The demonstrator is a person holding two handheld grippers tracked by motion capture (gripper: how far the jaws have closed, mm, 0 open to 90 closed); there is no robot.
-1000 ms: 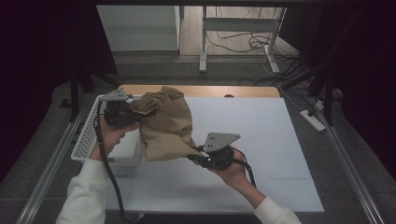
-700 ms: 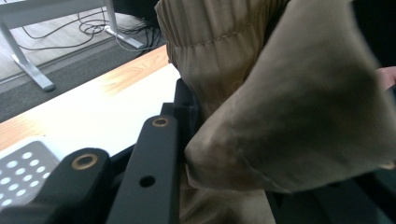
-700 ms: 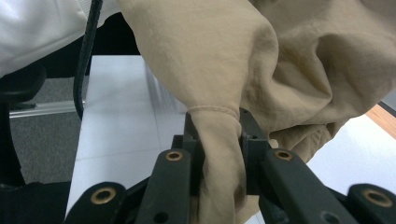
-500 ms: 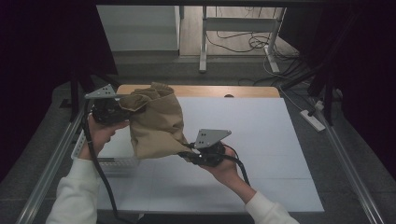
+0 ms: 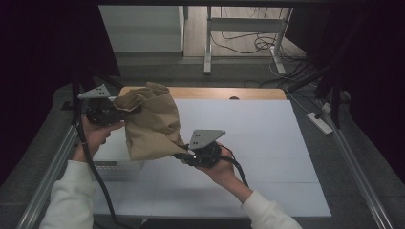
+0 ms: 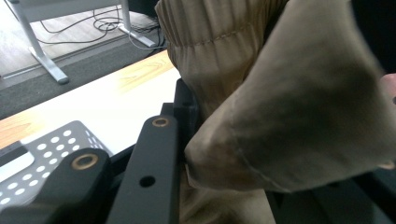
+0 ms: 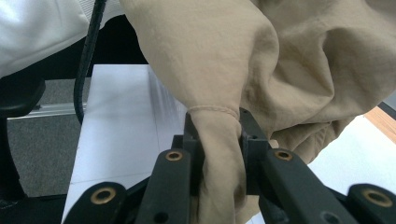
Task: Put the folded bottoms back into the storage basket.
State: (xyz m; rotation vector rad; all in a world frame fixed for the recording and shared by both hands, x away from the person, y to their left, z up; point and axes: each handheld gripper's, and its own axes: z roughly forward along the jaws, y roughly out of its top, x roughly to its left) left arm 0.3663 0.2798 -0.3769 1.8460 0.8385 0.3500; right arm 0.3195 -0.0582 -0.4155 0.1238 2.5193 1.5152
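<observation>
At the left of the high view, the left gripper [image 5: 114,110] holds the gathered, elastic edge of a tan cloth [image 5: 153,125]; in the left gripper view the fabric bulges over the black jaws, which look closed on it. The cloth hangs in the air left of centre, above the white table [image 5: 267,138] and near a white perforated basket [image 5: 114,167] at the lower left. Right of that, near the middle of the frame, the right gripper [image 5: 184,155] is clamped on a hemmed corner, as the right gripper view shows plainly. The step in hand seems to be spreading the cloth out. To do it well, draw the two grippers apart evenly, keep both pinches firm, and lift enough that the hanging fold clears the basket.
</observation>
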